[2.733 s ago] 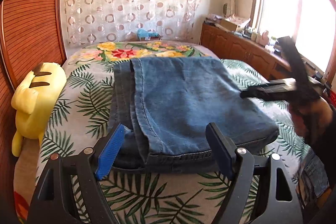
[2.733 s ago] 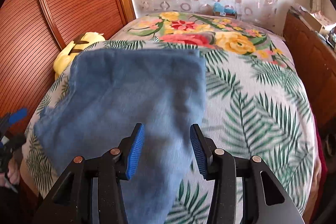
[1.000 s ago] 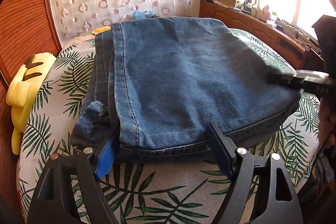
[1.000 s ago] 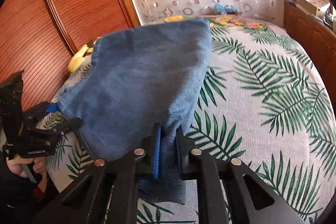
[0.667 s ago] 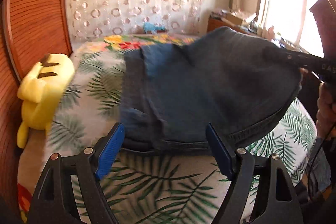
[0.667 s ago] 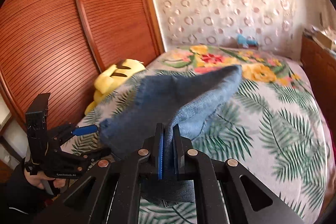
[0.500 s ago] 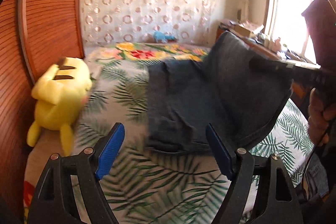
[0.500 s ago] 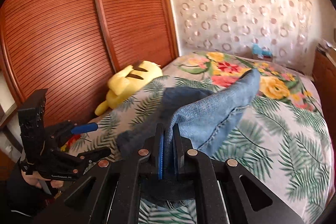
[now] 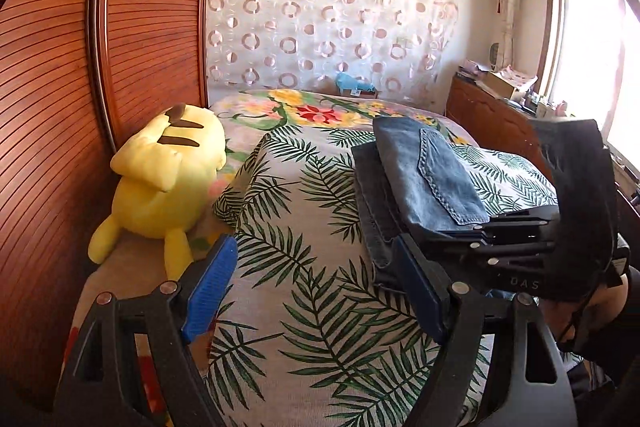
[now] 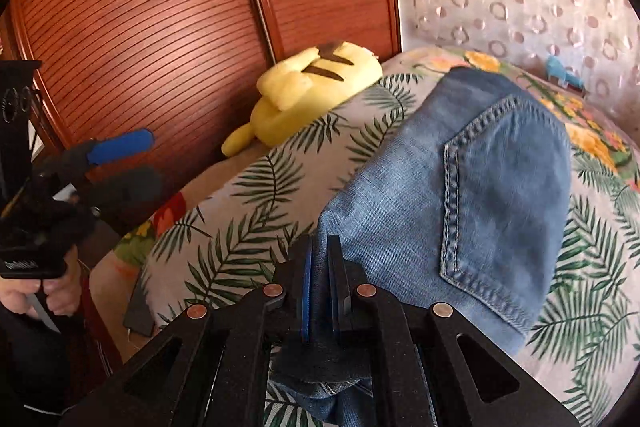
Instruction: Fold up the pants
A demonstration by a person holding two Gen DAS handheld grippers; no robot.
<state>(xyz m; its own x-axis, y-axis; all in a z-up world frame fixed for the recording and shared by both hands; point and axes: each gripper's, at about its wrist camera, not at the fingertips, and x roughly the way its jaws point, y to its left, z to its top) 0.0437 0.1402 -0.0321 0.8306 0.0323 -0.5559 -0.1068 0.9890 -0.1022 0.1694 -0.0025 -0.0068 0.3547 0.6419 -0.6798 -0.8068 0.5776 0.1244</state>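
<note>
**Desk:** What am I looking at, and what worries you?

**Operator:** Bedroom, mid-fold. My right gripper [image 10: 320, 267] has its fingers clamped on a bunched edge of the jeans [image 10: 472, 187], which lie doubled over near the right edge of the bed [image 9: 304, 227], back pocket [image 10: 500, 195] facing up. My left gripper [image 9: 316, 291] hangs over the leaf-print cover with its fingers spread wide, holding nothing. The risk, as I judge it: only one corner is pinched, so the far side of the fold has no support. If I pull or let go carelessly, the top layer may slide off the darker layers beneath and skew the stack. The jeans also sit near the bed's edge on my right, so a tug that way could drag them over.

**Desk:** And compared with moments ago?

**Operator:** Some seconds back the denim lay flat and wide across the bed, plain side up, both sets of fingers apart. Since then the right pair closed on the near edge and carried it over, leaving a narrower bundle with the pocket showing. The left gripper has drifted away toward the yellow plush [image 9: 164, 179] by the wardrobe [image 9: 60, 107].
</note>
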